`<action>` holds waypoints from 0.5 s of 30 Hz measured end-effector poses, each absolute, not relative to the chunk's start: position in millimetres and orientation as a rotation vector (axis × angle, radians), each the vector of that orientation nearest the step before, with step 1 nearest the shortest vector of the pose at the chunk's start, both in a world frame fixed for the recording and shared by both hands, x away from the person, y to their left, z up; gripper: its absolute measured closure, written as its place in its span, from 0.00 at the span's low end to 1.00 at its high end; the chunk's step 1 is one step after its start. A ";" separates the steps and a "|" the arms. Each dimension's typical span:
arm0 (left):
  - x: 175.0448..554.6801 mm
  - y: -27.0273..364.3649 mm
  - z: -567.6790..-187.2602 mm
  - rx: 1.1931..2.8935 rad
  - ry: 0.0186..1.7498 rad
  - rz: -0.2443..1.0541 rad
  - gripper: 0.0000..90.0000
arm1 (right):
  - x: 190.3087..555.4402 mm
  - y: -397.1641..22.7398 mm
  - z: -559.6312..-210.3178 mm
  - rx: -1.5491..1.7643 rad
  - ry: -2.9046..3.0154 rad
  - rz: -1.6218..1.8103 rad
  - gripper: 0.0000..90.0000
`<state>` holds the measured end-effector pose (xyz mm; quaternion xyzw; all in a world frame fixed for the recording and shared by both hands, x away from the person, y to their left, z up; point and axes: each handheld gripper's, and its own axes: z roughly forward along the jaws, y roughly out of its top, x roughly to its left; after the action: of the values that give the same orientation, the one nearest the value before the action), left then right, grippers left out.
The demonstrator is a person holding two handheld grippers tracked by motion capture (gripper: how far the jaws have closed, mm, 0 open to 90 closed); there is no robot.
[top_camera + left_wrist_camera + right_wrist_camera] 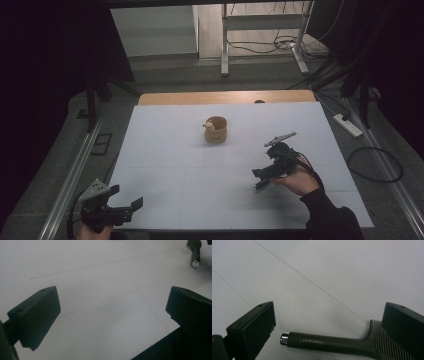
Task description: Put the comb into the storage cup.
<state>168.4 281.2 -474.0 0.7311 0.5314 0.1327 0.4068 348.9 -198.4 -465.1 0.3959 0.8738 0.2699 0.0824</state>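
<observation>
Left gripper (125, 202) sits at the near left corner of the white sheet-covered surface (165, 150), held low by a hand at the bottom edge. Fingers (37, 315) spread wide, nothing between them, just bare white sheet with thin seam lines in the left gripper view. That view also catches a chrome-capped handle end (196, 261) at the top right, well apart from the left gripper.

Right gripper (261, 179) is further in, on the right half of the surface, held by the person's right hand (300, 180) in a dark sleeve. It tilts down and toward the left. Right gripper view: fingers (252, 330) spread wide, and a dark brown comb-like tool with a round handle, chrome end cap and fine teeth (332, 342) lies on the sheet between them. Handle carries white "Creative Art" lettering. Chrome cap is just beside the left finger; the toothed end runs under or behind the right finger. Cannot tell whether either finger touches the tool; it looks unpinched, lying flat on the sheet.

Farther out, near the middle of the surface, a small tan round wooden cup (216, 131) stands upright with a pale small object (210, 125) at its left rim. Cup is well apart from both grippers.

Beyond the sheet, a strip of bare wood tabletop (225, 97) shows at the far edge; past that, grey floor with metal frame legs (225, 50) and loose cables (260, 47).
</observation>
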 end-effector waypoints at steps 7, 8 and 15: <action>168.4 281.2 -474.1 1.845 1.339 0.334 0.00 | 352.1 -193.2 -465.6 1.162 2.608 0.798 0.17; 168.4 281.2 -474.0 1.846 1.338 0.334 0.00 | 352.3 -193.7 -465.2 1.157 2.607 0.803 0.24; 168.6 281.0 -474.1 1.850 1.337 0.331 0.00 | 357.2 -198.2 -463.9 1.131 2.663 0.825 0.77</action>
<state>168.6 281.0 -474.1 0.7332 0.5297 0.1313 0.4056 357.2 -198.2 -463.9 0.3751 0.8832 0.2735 0.0666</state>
